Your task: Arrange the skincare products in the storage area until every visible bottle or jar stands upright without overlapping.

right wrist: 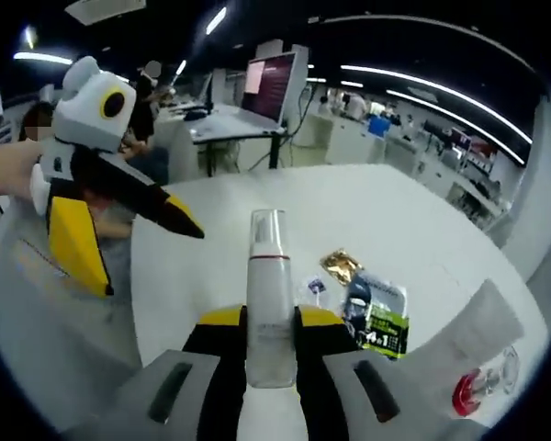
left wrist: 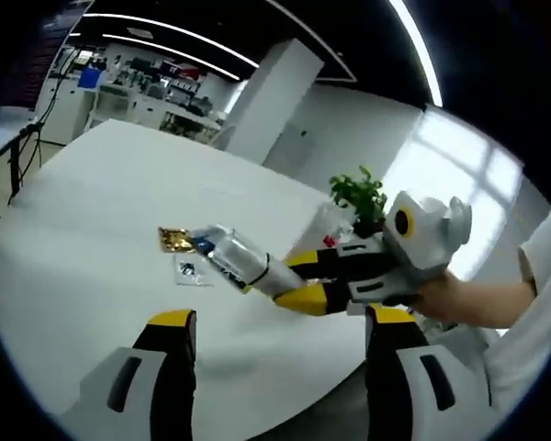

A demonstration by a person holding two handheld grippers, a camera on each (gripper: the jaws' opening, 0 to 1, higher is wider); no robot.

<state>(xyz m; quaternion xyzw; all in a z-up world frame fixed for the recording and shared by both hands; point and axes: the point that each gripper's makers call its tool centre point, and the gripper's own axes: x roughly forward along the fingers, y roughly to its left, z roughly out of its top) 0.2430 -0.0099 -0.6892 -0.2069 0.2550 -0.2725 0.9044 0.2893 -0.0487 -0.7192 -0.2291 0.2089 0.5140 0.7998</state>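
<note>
My right gripper (right wrist: pixel 270 319) is shut on a clear pump bottle (right wrist: pixel 268 266) with a white collar and red ring, and the bottle stands up between its jaws. In the left gripper view the same right gripper (left wrist: pixel 283 280) reaches in from the right and holds the bottle (left wrist: pixel 234 258) level over the white table (left wrist: pixel 119 184). My left gripper (left wrist: pixel 281 317) is open and holds nothing. It also shows in the right gripper view, raised at the upper left (right wrist: pixel 151 260). A clear bottle with a red cap (right wrist: pixel 482 388) lies on its side at the lower right.
A gold sachet (right wrist: pixel 342 265), a small flat packet (right wrist: pixel 314 287) and a green and white pouch (right wrist: pixel 378 320) lie on the table (right wrist: pixel 367 211). A pale tube (right wrist: pixel 485 326) lies near the red-capped bottle. A potted plant (left wrist: pixel 358 196) stands at the far edge. A person's hand (left wrist: pixel 445 299) holds the right gripper.
</note>
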